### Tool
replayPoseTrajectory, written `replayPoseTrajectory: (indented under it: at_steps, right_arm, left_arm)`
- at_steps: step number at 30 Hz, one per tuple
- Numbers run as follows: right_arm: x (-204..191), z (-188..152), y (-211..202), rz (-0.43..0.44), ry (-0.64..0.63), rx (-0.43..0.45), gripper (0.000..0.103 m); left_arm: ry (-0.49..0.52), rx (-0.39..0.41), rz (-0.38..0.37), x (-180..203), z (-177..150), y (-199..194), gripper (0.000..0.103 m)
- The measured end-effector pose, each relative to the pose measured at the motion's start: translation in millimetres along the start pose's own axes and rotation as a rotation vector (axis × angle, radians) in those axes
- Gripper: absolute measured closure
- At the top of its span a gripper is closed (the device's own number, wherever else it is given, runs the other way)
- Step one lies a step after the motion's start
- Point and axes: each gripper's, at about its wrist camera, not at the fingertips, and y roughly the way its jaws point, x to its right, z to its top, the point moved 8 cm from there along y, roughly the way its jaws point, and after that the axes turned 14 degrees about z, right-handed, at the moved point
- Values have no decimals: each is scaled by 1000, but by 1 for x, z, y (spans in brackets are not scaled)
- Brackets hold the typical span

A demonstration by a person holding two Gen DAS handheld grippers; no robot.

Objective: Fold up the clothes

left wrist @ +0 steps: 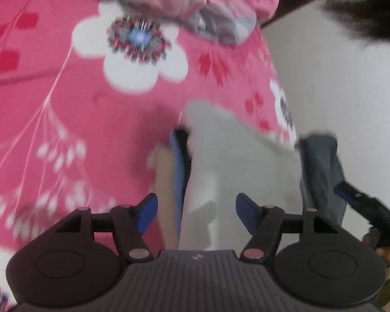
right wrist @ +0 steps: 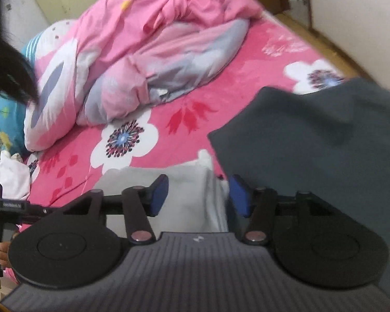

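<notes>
Home bedroom, bed with pink floral sheet (right wrist: 221,98), rumpled pink duvet (right wrist: 143,39)

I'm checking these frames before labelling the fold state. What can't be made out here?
- Left wrist view: motion blur hides how the white garment is folded; the blue item beside it is unidentifiable.
- Right wrist view: the dark grey garment is cut off by the right edge, type unclear.
- Right wrist view: the right gripper body covers the white garment's near end.
- The left gripper is open, contact with cloth unclear.

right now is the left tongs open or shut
Open: the left tongs show a wide gap between their blue pads, with nothing gripped.
</notes>
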Motion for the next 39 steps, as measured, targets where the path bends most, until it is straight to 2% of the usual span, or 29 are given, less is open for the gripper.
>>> replayPoseTrajectory:
  at_steps: [4,8,11,13,14,15,16,17,19,22,24,29,31,32,34,36,39]
  right_arm:
    - [-8,-31,-46,-41,44,-9,47]
    - [14,-87,-45,-80,174,-100,47]
    - [36,-113,-35,-66,256,-140,47]
    - [45,-117,-27,-9,293,-141,47]
    - [50,-118,-24,21,311,-139,49]
    - [50,-116,-24,39,312,-135,64]
    - [47,-112,-27,51,305,-129,90]
    - [45,-109,-30,64,298,-124,93]
    - [40,-102,-36,88,284,-112,96]
    - [32,-92,-44,125,263,-95,97]
    - [37,-93,-41,114,261,-113,97]
    - [56,-100,-30,68,260,-172,97]
    - [51,-94,-23,48,204,-179,94]
    - [47,-90,-19,38,170,-181,90]
    - [40,-82,-11,17,102,-184,88]
    - [33,-74,-3,-3,34,-188,87]
    - [23,-61,9,-33,-67,-193,87]
  left_arm:
    - [25,-133,6,-5,-48,2,35]
    - [68,-205,-6,-2,-77,10,36]
    - [98,-240,-16,0,-90,17,41]
    - [110,-252,-30,3,-94,19,52]
    - [114,-251,-40,4,-94,19,59]
    - [118,-249,-50,6,-94,18,64]
    - [132,-237,-38,7,-93,18,68]
    - [144,-229,-29,9,-93,17,71]
    - [123,-221,-36,12,-92,9,81]
    - [135,-189,-57,21,-86,-12,82]
    - [152,-174,-63,26,-85,-19,82]
    - [183,-199,21,22,-103,15,80]
    - [168,-227,39,18,-109,27,74]
    - [180,-225,42,18,-110,26,73]
    - [222,-189,68,22,-105,12,66]
    - [251,-149,97,26,-99,-3,66]
    - [289,-31,115,40,-79,-31,66]
